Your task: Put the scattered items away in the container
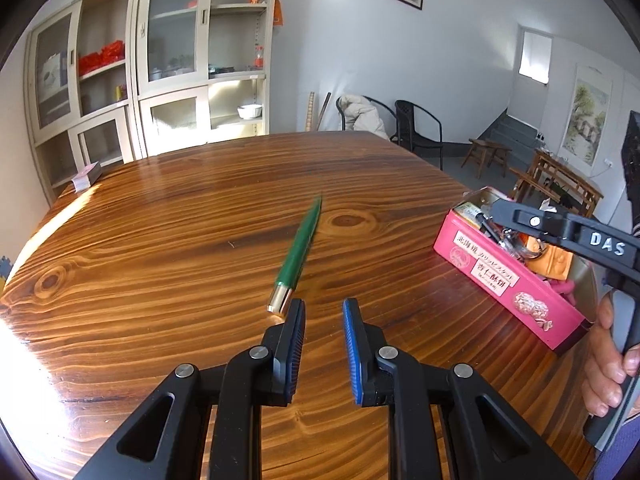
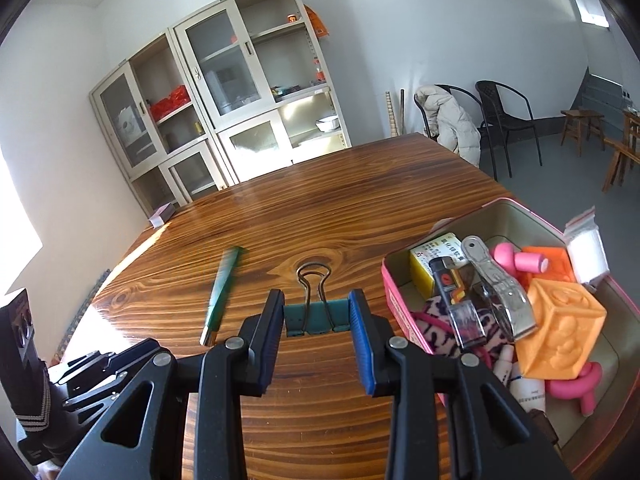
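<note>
The right gripper has its jaws closed on a teal-green metal binder clip, pinched across the clip's body with the wire handles pointing away toward the middle of the frame. The open pink biscuit tin sits just to the right, lower right of the right wrist view, already crowded: an orange embossed foam cube, a silver metal clamp, a dark lighter, a yellow box and pink rubbery pieces.

The grip is only on the clip's smooth painted sides, so it could swivel or slip out over the wooden table before it clears the tin's near wall. Dropped too low, the clip would knock that rim and bounce back out (the tin is light and might slide too). Released onto the sloping cube or clamp, it may skate off the heap.

The left gripper holds nothing, its jaws nearly shut with a narrow gap between them, hovering just short of a green pen with a gold tip that lies loose in the centre of the left wrist view. A careless nudge from a fingertip could roll the pen away. The two grippers work close together near the tin, so a clash is possible.
</note>
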`<state>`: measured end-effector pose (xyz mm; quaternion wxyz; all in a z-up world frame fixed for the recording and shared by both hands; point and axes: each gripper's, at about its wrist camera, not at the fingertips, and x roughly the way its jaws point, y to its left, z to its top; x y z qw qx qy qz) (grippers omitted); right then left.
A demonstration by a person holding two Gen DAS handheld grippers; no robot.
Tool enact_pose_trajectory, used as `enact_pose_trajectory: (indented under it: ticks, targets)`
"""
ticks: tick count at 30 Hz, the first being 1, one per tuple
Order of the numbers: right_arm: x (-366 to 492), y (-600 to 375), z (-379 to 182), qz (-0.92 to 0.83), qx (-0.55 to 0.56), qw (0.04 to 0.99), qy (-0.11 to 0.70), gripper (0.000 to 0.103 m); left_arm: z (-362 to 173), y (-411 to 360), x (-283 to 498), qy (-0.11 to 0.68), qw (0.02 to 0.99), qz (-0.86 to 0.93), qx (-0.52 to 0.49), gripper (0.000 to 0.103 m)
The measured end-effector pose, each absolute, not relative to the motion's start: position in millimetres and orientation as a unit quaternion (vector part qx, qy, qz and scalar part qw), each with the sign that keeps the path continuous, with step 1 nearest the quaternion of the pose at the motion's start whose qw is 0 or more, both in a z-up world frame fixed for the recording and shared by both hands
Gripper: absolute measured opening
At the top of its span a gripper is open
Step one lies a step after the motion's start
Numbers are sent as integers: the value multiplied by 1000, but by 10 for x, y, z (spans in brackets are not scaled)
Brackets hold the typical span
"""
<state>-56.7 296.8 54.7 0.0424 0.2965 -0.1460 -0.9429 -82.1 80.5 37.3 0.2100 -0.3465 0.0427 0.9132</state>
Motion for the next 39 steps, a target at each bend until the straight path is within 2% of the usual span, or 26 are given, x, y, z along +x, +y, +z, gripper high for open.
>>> enact_pose_trajectory:
  ticks: [3, 5, 6, 7, 14, 18, 20, 21, 24, 28, 39]
  targets:
    - [-552, 2964, 540, -943, 296, 45, -147, 36, 272, 815, -937, 42, 196, 908, -369, 22]
    - [-538, 2964, 544, -943, 294, 48, -147, 36, 209, 825, -1016, 44, 185, 907, -376, 36]
    - [-535, 2964, 547, -943, 294, 49, -147, 36, 183, 827, -1053, 45, 178, 909, -375, 65]
    - [-535, 2966, 548, -943, 293, 49, -148, 36, 174, 827, -1089, 46, 171, 912, -369, 88]
    - [-539, 3001, 534, -942, 295, 50, -151, 36, 85, 934, -1461, 67, 171, 910, -371, 90]
    - [-537, 2995, 540, -943, 294, 50, -146, 36, -48, 960, -1771, 80, 173, 898, -396, 89]
    - [-545, 2977, 536, -944, 295, 50, -143, 36, -131, 964, -1911, 88, 169, 892, -410, 77]
    - [-550, 2965, 533, -944, 295, 50, -140, 36, -174, 943, -1987, 85, 171, 886, -422, 60]
    - [-565, 2938, 519, -944, 297, 48, -133, 36, -159, 830, -2119, 58, 173, 888, -423, 34]
    - [-583, 2909, 479, -943, 303, 44, -128, 36, -138, 729, -2120, 38, 171, 889, -424, 19]
    - [-471, 3036, 597, -951, 274, 26, -141, 36, 162, 663, -1796, 11, 172, 907, -383, 19]
